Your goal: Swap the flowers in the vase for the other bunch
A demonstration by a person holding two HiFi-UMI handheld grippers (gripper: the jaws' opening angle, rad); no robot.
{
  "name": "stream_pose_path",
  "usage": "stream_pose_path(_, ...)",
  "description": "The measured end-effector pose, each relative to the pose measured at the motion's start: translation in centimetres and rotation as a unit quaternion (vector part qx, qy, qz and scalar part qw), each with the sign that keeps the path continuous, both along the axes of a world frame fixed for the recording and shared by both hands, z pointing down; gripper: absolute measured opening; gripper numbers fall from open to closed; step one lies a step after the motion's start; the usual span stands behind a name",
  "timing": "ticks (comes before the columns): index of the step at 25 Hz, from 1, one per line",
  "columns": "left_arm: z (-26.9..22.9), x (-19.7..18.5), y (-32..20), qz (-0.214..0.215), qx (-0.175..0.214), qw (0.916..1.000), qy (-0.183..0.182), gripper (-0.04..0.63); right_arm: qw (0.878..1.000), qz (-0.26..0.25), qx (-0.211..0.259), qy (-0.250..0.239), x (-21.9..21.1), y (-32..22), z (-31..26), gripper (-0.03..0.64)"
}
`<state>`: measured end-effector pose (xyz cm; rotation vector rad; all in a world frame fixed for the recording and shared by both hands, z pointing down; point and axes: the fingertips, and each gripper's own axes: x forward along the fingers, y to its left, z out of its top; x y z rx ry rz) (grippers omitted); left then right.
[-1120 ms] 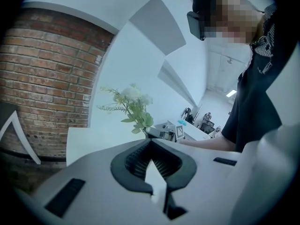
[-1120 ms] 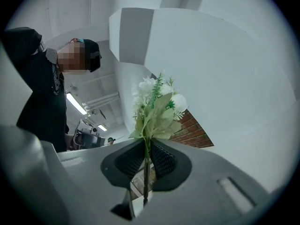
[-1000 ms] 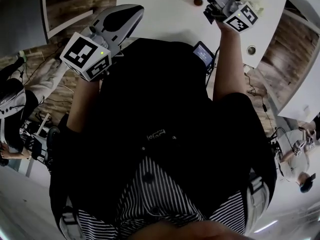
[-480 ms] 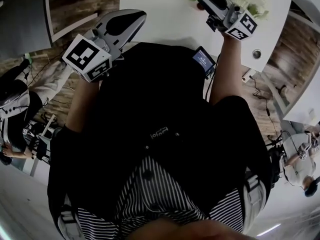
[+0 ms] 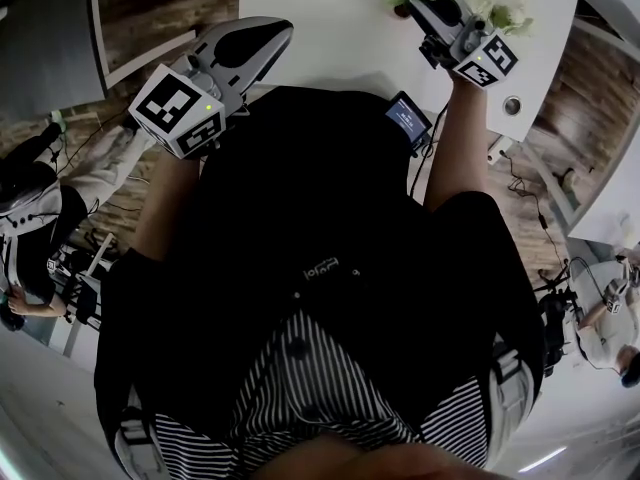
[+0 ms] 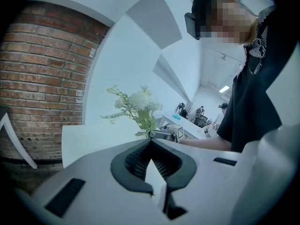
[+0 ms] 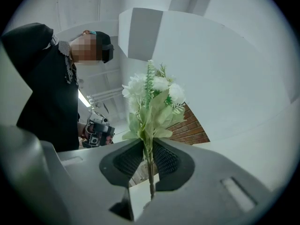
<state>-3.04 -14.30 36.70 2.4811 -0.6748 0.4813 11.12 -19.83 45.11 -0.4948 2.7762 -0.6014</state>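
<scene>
The bunch of white flowers (image 7: 152,102) with its green leaves stands upright in your right gripper (image 7: 149,149). The thin stem runs straight down between the pads. The jaws are narrow and close to the stem on both sides, so they are still carrying it. They have just been opening a little, with the stem between them all the time.

In the head view the change is clear. One second ago a small brown round thing stood bare on the white table (image 5: 330,18), just beside this gripper, and no leaves were over it. Now the leaves and blossoms cover that place. I think this round thing is the mouth of the vase, but at this moment I cannot make out the vase in any view.

So, as I judge it, you are setting this bunch down into the vase and the release is beginning. I cannot tell from here whether the stem already sits inside. If it does not, a wider opening may let the bunch tip over. Please feel for its support before you open fully.

A pale cluster (image 5: 505,10) shows just to the right of the gripper. It may be the other bunch lying on the table, but I am not sure.

Your left gripper (image 6: 150,142) waits near your body, well apart from the flowers, its jaws together with nothing between them.
</scene>
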Motion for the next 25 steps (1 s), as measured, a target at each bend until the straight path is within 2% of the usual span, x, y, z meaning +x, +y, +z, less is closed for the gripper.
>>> stream_pose_path(7, -0.1, -0.1, 0.4, 0.002, 0.002, 1.0000, 0.008, 0.005, 0.999, 0.030, -0.007, 0.040, 0.1, 1.0, 0.9, 0.067)
stream_pose_path(11, 0.3, 0.1, 0.4, 0.004, 0.000, 0.9999, 0.014, 0.006, 0.996, 0.024, -0.025, 0.079, 0.2, 2.0, 3.1, 0.084)
stream_pose_path(13, 0.3, 0.5, 0.4, 0.007, 0.001, 0.9998, 0.017, 0.006, 0.994, 0.019, -0.035, 0.103, 0.3, 2.6, 4.3, 0.087)
stream_pose_path(15, 0.1, 1.1, 0.8, 0.011, 0.002, 0.9997, 0.022, 0.006, 0.991, 0.018, -0.047, 0.121, 0.5, 3.2, 5.1, 0.124)
stream_pose_path(21, -0.7, 1.9, 1.2, 0.018, 0.004, 0.9992, 0.037, 0.006, 0.985, 0.035, -0.085, 0.147, 0.6, 3.9, 6.1, 0.144)
stream_pose_path(25, -1.8, 3.5, 1.1, 0.033, 0.002, 0.9977, 0.060, 0.005, 0.979, 0.038, -0.114, 0.168, 1.8, 4.1, 6.0, 0.174)
